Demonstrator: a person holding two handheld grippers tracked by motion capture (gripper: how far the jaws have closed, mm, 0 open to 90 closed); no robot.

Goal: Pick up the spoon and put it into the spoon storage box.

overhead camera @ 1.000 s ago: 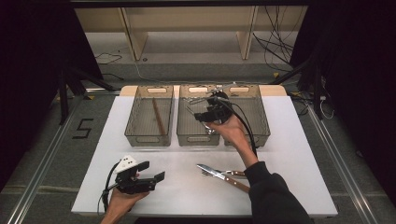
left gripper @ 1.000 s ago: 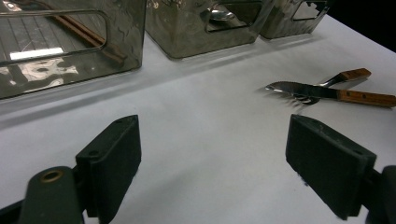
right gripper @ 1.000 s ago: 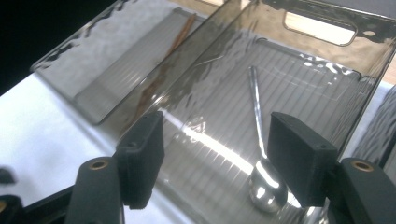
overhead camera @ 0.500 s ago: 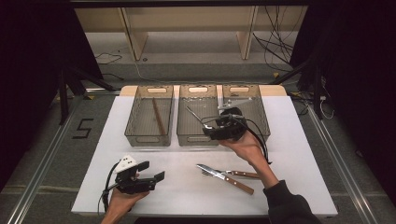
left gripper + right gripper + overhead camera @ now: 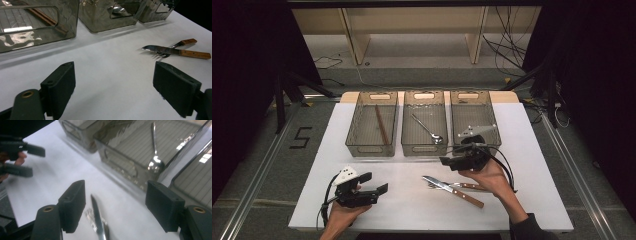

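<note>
Wooden-handled steel knife (image 5: 453,188) and wooden-handled fork (image 5: 460,186), crossed on the white bench (image 5: 412,200), lie just below and in front of the right hand-held gripper (image 5: 451,161), whose jaws stand apart, have just been opening and hold nothing. In the right gripper view the knife blade (image 5: 98,218) lies between the jaws. The left hand-held gripper (image 5: 374,184), jaws apart and empty, rests well to the knife's left.

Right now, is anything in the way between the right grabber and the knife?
Nothing visible is. The right gripper has its jaws open and empty, and they have just been opening. The knife lies on the table straight below them, on top of the fork.
</note>
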